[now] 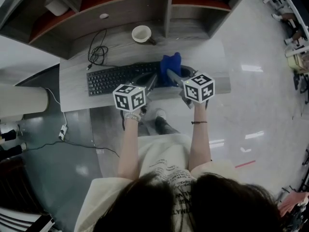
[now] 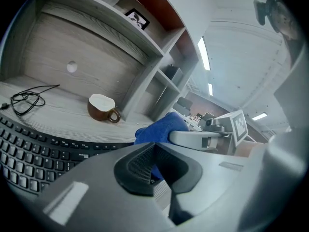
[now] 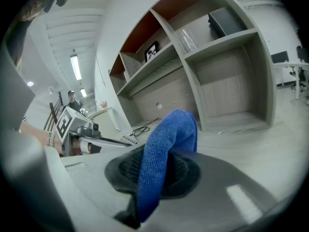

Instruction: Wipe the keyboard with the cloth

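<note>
Two grippers, one in each hand, side by side above the near edge of one grey desk (image 1: pixel 77 96). Two marker cubes (image 1: pixel 129 97), one on each gripper. One blue cloth (image 3: pixel 166 144), squeezed tight between the jaws of the right gripper (image 3: pixel 159 164), sticking up in a fold above them, over the right end of the keyboard (image 1: pixel 120 78). Left gripper (image 2: pixel 153 146) just left of the cloth, jaws pressed together at the tips and holding nothing, with only a bit of blue peeking through the gap behind them. One black keyboard, lying flat along the near part of the desk. One brown mug (image 1: pixel 141 34), white inside, standing upright on the desk beyond the keyboard, handle toward the right. One black cable (image 1: pixel 98 53), looped up on the desk to the left of the mug. One white plug (image 1: pixel 62 132) down on the floor at the left, on a thin cable. One wooden shelf unit (image 1: pixel 120 13) along the far side, with one small picture frame (image 3: pixel 151 50) on a shelf. Right end of the keyboard hidden under the cloth and the gripper fingers. Left end cut off in the left gripper view. Hard to tell whether the cloth is touching the keys or just above them. White lump on the far left shelf too blurry to name.
</note>
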A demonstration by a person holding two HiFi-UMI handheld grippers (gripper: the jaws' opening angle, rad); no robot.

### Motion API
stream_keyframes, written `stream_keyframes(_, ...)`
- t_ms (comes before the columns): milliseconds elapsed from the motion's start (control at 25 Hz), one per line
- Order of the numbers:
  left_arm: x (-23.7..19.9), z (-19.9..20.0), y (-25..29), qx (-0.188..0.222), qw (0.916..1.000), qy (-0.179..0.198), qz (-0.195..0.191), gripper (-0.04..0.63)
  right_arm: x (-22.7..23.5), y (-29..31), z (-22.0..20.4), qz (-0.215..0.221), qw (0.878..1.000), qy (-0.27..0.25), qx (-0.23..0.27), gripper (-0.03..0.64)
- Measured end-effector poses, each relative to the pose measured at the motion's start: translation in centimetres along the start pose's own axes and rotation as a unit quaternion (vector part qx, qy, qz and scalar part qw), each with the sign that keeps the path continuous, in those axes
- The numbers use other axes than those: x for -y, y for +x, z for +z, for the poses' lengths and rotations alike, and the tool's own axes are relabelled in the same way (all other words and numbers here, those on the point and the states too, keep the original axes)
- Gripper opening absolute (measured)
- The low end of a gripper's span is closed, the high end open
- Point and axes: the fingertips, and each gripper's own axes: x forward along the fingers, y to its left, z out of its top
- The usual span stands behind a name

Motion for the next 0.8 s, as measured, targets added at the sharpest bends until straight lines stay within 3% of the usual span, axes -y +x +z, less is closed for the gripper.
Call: stream_keyframes(800,-2.9,-0.5,-3.2,0.008,0.9997,-0.019,0.011,0.005,-2.5,2.6,-0.4,0.006,1.000,0.002,-0.013,0.059)
